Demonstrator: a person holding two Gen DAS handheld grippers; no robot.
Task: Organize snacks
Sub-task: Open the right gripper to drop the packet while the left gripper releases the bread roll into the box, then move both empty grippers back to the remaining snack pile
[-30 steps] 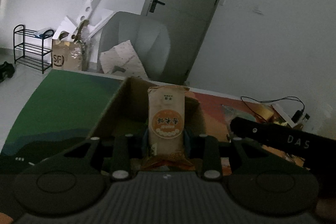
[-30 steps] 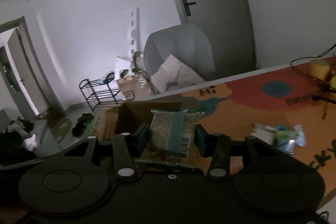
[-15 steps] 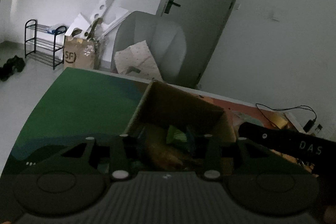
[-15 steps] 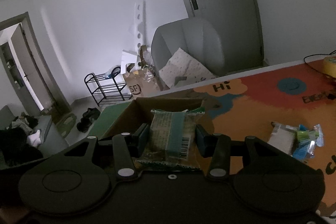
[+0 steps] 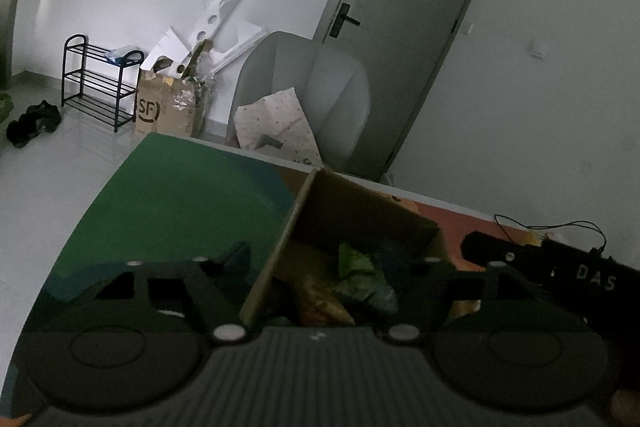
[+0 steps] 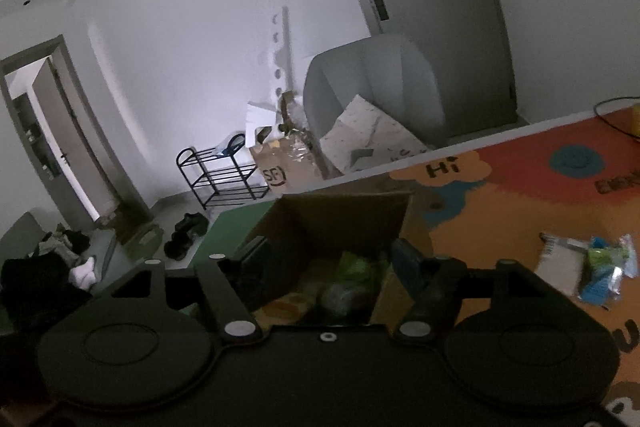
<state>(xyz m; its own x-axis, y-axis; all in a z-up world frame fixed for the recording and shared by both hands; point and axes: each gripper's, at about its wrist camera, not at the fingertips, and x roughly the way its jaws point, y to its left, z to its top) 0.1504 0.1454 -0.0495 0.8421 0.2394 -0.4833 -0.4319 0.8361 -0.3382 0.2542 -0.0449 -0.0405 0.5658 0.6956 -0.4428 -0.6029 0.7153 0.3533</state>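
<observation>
An open cardboard box [image 5: 360, 211] [image 6: 340, 215] stands on the table and holds several snack packets, green [image 5: 360, 275] [image 6: 352, 283] and orange [image 5: 320, 299] ones among them. My left gripper [image 5: 332, 259] is open and empty, its fingers astride the box's left wall. My right gripper [image 6: 332, 259] is open and empty above the box's near side. The right gripper's body [image 5: 560, 267] shows at the right of the left wrist view. More snack packets [image 6: 588, 267] lie on the mat to the right.
The table has a green and orange play mat [image 5: 180, 195] [image 6: 520, 195]. A cable [image 5: 560, 227] lies at the table's far right. Beyond the table are a grey armchair [image 5: 304, 95], an SF carton [image 5: 168, 107], a black rack [image 5: 96, 79] and a door [image 5: 400, 27].
Both grippers have opened and let their packets fall into the box: the left its orange-label packet first, then the right its green packet. Both views have shifted left over the box.
</observation>
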